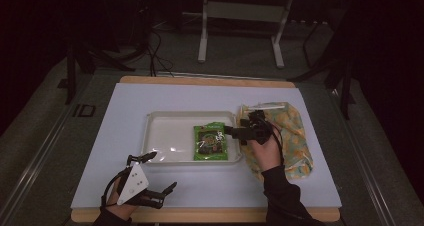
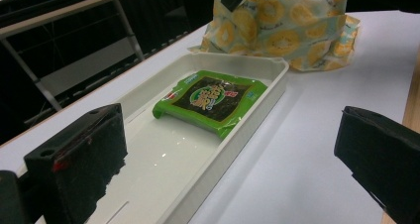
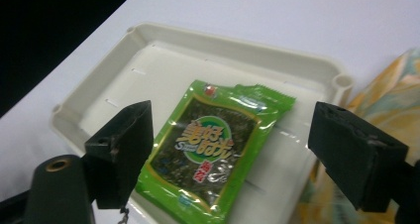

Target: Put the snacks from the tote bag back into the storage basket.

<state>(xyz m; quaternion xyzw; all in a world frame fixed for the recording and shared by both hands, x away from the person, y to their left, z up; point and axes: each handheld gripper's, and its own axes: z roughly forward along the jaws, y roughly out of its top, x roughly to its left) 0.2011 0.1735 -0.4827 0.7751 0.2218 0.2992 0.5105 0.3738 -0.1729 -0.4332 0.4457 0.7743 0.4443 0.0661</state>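
Observation:
A green snack packet (image 1: 212, 142) lies flat in the right part of a white tray (image 1: 167, 136) at the middle of the table. My right gripper (image 1: 235, 129) hovers open at the tray's right end, just above the packet (image 3: 218, 149), with nothing between its jaws. A yellow patterned bag (image 1: 292, 131) lies under and beside the right hand. My left gripper (image 1: 161, 171) is open near the table's front edge, left of centre, apart from the tray. From there I look along the tray (image 2: 163, 154) to the packet (image 2: 213, 100) and the bag (image 2: 282, 35).
A pale mat (image 1: 125, 106) covers a wooden board whose edge (image 1: 200, 215) shows at the front. Beyond the table stand the metal legs of a frame (image 1: 202, 41) and loose cables (image 1: 157, 51) on a dark floor.

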